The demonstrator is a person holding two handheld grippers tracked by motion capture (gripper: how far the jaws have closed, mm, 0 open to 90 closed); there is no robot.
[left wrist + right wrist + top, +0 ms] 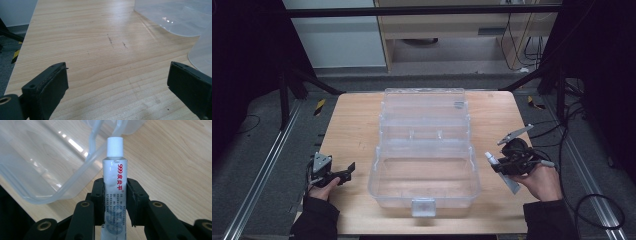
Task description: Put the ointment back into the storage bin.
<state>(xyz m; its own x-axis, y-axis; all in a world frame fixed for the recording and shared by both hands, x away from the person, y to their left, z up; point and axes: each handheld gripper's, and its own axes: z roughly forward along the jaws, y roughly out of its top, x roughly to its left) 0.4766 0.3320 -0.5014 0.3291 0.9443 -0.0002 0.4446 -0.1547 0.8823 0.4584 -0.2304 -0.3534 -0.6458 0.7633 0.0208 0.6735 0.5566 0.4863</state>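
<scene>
The right gripper (pixel 115 202) pinches one white-capped ointment tube (pixel 115 177) between its two fingers (pixel 98 195), cap pointing beyond the tips toward the one clear plastic box (pixel 424 175), just off that box's right side near the bench's (pixel 357 130) right edge. The tube's lower end is cut off there, and its small print is probably too blurred to read. The left gripper (pixel 117 85) hovers near the bench's front-left corner, jaws spread wide apart, empty.
</scene>
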